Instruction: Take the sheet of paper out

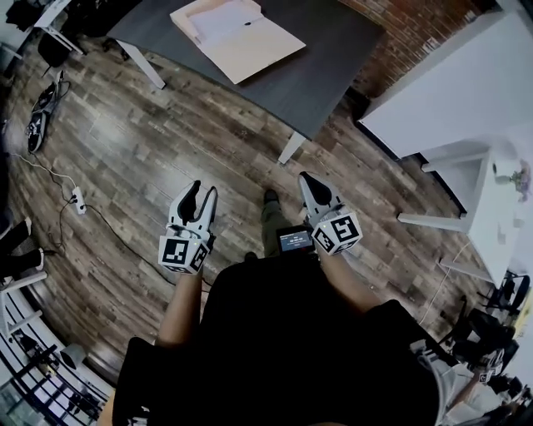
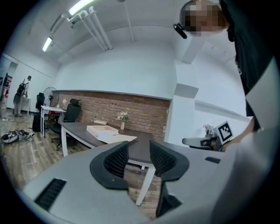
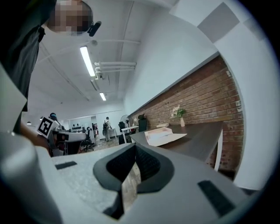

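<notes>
I hold both grippers out in front of me over the brown wood-plank floor (image 1: 150,150), well short of the dark grey rectangular table (image 1: 333,58) on white legs that stands far ahead. My left gripper (image 1: 198,193) has its two black ribbed fingers (image 2: 116,159) spread apart with nothing between them; through the gap I see only the table's leg and the floor. My right gripper (image 1: 312,185) has its fingers (image 3: 151,164) pressed together at the tips, pinching nothing. On the far left part of the table lies the open tan cardboard folder (image 1: 258,50), and the white sheet of paper (image 1: 221,18) rests inside it on its far half, well apart from both grippers. A red brick wall (image 1: 416,25) runs behind the table and a white desk (image 1: 466,83) stands at the right
</notes>
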{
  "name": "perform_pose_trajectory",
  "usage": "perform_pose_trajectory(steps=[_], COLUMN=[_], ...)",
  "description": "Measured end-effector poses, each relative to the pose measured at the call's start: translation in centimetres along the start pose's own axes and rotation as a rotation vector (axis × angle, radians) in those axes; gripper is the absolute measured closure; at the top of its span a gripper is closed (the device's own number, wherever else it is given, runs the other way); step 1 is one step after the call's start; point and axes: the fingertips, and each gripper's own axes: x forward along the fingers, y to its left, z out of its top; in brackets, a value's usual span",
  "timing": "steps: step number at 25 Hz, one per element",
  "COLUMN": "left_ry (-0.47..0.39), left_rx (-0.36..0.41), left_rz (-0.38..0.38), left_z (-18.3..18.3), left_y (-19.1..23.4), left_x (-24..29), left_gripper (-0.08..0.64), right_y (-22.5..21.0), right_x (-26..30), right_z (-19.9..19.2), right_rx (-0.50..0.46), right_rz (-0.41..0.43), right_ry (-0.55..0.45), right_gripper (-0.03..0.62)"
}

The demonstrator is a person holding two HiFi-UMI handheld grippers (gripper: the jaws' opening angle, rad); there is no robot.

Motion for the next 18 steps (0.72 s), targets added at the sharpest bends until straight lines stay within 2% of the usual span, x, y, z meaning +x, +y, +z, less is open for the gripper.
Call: perform_pose_trajectory(steps=[9, 13, 18], left_ry=[0.0, -0.009, 0.009], left_rx=[0.03, 0.05, 0.111], left_rz=[0.075, 0.086, 0.048], left_z=[5.4, 7.1, 8.9], left_y=[5.1, 6.6, 8.7], left_x=[13.9, 17.8, 22.7], left_gripper=[0.414, 0.414, 0.414], right_y=[-10.8, -13.4, -15.0], right_x=[11.1, 15.0, 19.7], right_z=[5.3, 7.1, 8.7], right_rx=[-0.012, -0.011, -0.016], right_rz=[0.079, 0.094, 0.111], right_ry=[-0.021, -0.044, -0.05], right_gripper=[0.588, 0.588, 0.588])
